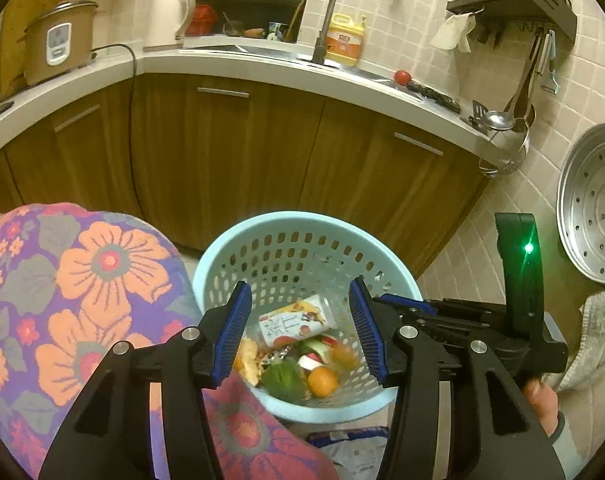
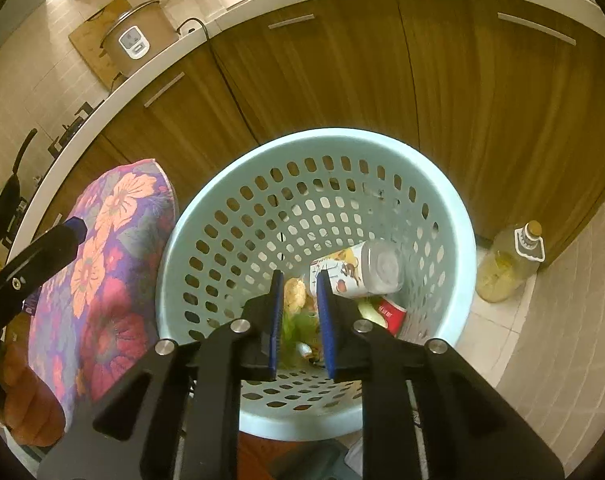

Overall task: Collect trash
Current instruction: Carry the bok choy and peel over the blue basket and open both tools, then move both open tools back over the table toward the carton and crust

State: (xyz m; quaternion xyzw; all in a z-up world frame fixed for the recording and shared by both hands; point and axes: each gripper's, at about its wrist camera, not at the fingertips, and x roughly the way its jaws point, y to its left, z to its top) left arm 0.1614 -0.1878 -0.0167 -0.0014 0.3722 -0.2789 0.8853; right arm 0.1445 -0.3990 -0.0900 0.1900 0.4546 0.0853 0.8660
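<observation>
Jaws first: left gripper (image 1: pixel 300 330) stands well apart, nothing between the blue pads; right gripper (image 2: pixel 300 322) shows a narrow gap, also nothing gripped. Neither holds trash atm.

Both point down into the pale-blue perforated wastebasket (image 1: pixel 222 256), which sits on the tiled floor just in front of the wood cabinet doors (image 1: pixel 230 152). Trash lies at the bottom: a printed drink can (image 1: pixel 298 322) on its side toward the far wall, w/ an orange fruit (image 1: pixel 322 382), green leaves (image 1: pixel 282 380), peel scraps and a red-white wrapper (image 2: pixel 390 312) beside or under it. Judging by the empty jaws over the bin, a drop looks finished, or close to it; blur on a small orange bit near the right pad hints sth may be falling, can't say for sure.

Why held so: tilting both grippers over the rim keeps anything released inside the basket, not on the floor.

Room & edges: floral cushion (image 1: pixel 82 300) crowds the bin's left rim, touching or overlapping it in the left wrist view, so little room on that side. Right side is freer: bare tile, then an oil bottle (image 2: pixel 506 264) standing near the cabinet foot, apart from the bin. A crumpled plastic bag (image 1: pixel 354 452) lies on the near floor, prob. the next pickup. Up and back is the clearest way out.
</observation>
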